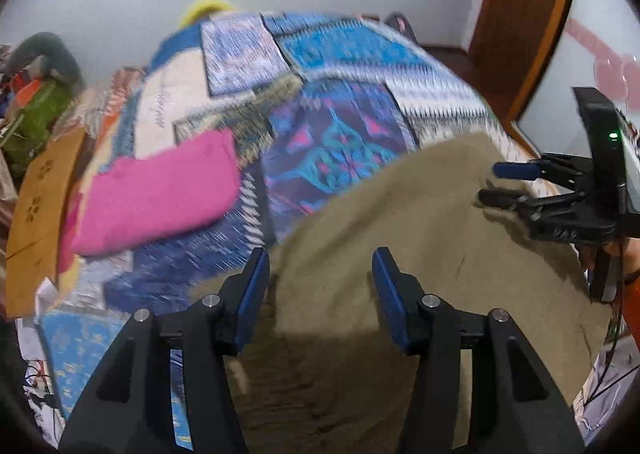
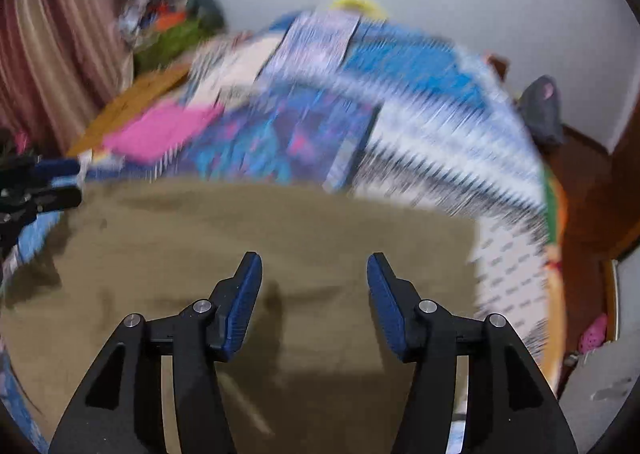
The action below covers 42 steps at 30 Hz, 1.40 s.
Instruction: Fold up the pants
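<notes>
Left wrist view showed the left tool [image 1: 320,266] with its jaws spread and nothing between them, hanging over the pants [image 1: 420,254], which lay flat as one tan slab on the near part of the bed [image 1: 340,65]. The pants' far edge ran slantwise across the quilt, rising toward the right, where the right tool [image 1: 490,183] hovered just over the pants' corner, its two fingers parted and bare. Beyond that edge the quilt lay open up to the wall, save for one pink cloth [image 1: 160,197] at the left, well apart from the pants. A wooden board [image 1: 40,209] edged the bed's left side.

Right wrist view (much blurred) showed the right tool [image 2: 314,270] spread wide with nothing pinched, the pants [image 2: 280,221] beneath it. Their far edge ran nearly level across the frame and their right edge dropped straight, leaving a strip of quilt before the bed's [image 2: 400,69] right rim, past which the floor [image 2: 588,189] showed. The left tool [image 2: 60,181] entered at the left by the pants' far corner.

Counted: two tools, one pair of pants, one pink cloth [image 2: 160,129], one board [image 2: 132,101], one curtain [image 2: 60,33].
</notes>
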Each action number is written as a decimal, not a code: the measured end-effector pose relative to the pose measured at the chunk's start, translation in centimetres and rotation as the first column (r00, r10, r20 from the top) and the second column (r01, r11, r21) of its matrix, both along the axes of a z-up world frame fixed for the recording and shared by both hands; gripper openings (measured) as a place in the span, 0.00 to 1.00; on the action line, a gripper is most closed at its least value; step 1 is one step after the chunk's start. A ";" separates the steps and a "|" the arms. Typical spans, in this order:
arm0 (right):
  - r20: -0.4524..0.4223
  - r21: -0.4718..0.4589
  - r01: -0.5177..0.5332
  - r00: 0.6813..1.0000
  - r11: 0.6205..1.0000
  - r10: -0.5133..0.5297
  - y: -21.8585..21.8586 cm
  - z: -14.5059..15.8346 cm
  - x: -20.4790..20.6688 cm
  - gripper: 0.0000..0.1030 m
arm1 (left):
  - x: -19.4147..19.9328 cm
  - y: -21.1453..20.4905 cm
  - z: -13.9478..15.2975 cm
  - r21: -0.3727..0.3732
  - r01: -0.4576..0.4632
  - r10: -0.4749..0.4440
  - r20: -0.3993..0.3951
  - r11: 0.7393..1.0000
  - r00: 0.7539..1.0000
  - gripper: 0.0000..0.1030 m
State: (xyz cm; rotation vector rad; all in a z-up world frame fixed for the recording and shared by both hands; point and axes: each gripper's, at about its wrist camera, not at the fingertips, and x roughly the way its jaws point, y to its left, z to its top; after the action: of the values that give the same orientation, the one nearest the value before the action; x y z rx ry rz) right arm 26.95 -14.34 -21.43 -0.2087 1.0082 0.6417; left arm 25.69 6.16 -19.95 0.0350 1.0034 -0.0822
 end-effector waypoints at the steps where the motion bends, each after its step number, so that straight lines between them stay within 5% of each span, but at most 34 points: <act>1: -0.015 -0.018 -0.001 1.000 1.000 0.000 0.1 -0.9 0.1 0.49 | 0.2 0.0 -0.9 0.009 -0.003 0.003 -0.024 1.000 1.000 0.52; 6: 0.003 -0.074 0.068 0.998 0.995 -0.068 -2.8 -2.0 1.5 0.47 | -0.1 1.2 -1.9 -0.018 0.013 -0.013 -0.035 1.000 0.999 0.49; 10: 0.035 -0.137 0.116 0.993 0.984 -0.112 -5.4 -1.9 0.9 0.48 | -1.2 2.0 -1.7 0.115 -0.032 0.031 0.012 0.993 0.999 0.55; 13: 0.059 -0.158 0.145 0.989 0.977 -0.137 -6.5 -0.8 -0.1 0.49 | -2.1 3.9 -1.6 0.080 -0.054 0.054 0.002 0.995 0.999 0.55; 19: 0.102 -0.024 0.116 0.988 0.993 -0.113 -6.4 3.8 -4.1 0.50 | -5.2 5.8 0.9 0.052 -0.114 0.113 0.033 0.992 0.993 0.55; 25: 0.101 0.117 -0.017 0.995 0.993 0.005 -1.3 6.1 -8.2 0.50 | -7.8 2.3 3.3 -0.032 -0.043 0.045 0.080 0.999 0.996 0.55; 32: 0.016 0.074 -0.065 0.998 0.995 0.064 2.4 2.8 -10.3 0.50 | -8.9 -2.0 0.6 -0.042 0.039 -0.038 0.022 0.998 0.999 0.55; 42: 0.017 0.065 -0.005 1.000 0.998 0.004 -1.8 2.8 -14.3 0.53 | -13.7 -1.2 0.1 -0.007 -0.014 0.014 0.061 1.000 0.998 0.62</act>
State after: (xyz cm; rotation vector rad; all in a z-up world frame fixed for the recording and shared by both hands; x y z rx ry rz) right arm 12.66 -16.16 -18.65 -0.1595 0.9694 0.6746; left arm 11.97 4.94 -19.87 0.0244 0.9420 -0.0710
